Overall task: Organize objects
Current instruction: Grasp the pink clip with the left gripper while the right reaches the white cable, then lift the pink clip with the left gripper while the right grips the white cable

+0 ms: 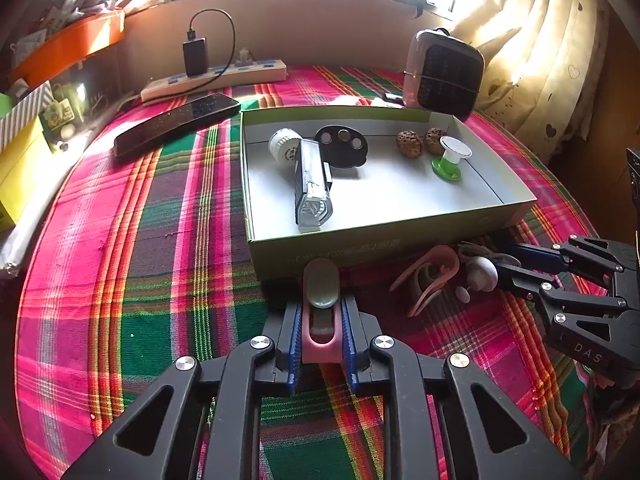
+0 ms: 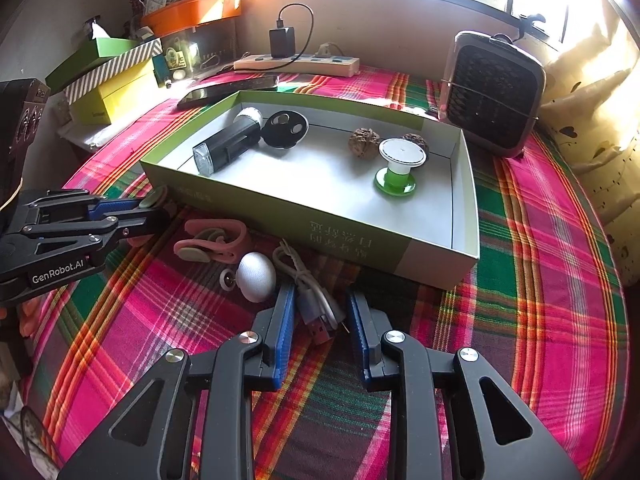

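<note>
- A pink clip (image 1: 321,316) is clamped between the pads of the left gripper (image 1: 321,344), just in front of the green box (image 1: 372,236).
- The right gripper (image 2: 320,320) is held spread around a USB cable (image 2: 316,304), just in front of the box.
- A flashlight (image 1: 312,184), two walnuts (image 1: 409,143) and a green spool (image 1: 450,160) are seen inside the box.

Both wrist views look forward, low over the tablecloth (image 1: 120,280), sharing the green box (image 2: 440,264).

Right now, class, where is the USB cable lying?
In the right wrist view, the USB cable lies on the plaid cloth between the open right gripper's fingers, beside the white egg-shaped object, just in front of the green box.
</note>
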`<state>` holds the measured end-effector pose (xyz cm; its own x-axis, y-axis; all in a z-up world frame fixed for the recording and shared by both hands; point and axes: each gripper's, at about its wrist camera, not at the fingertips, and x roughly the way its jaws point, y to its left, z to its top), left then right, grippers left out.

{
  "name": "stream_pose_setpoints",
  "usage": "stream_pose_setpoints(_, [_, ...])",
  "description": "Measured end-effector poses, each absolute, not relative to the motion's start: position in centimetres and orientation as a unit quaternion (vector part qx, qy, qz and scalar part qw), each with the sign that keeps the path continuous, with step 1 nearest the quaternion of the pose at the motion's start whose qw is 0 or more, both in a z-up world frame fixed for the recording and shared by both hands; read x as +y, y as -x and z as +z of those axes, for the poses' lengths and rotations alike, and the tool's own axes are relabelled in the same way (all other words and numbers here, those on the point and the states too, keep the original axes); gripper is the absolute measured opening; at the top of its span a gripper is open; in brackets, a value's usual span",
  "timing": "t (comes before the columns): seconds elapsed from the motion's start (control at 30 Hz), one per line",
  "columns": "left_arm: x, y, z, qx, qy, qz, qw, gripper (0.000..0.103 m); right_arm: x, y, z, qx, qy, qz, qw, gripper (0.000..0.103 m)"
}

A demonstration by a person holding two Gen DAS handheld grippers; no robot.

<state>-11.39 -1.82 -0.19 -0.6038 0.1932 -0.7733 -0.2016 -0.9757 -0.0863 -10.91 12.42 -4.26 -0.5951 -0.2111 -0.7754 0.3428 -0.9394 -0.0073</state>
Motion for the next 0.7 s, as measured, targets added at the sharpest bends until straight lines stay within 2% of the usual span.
stream_pose_setpoints(0.7, [-1.90, 10.90, -0.20, 0.005, 0.432, 0.895, 0.112, 0.016, 12.88, 10.28, -4.14, 0.057, -0.423, -0.893, 0.142, 0.027])
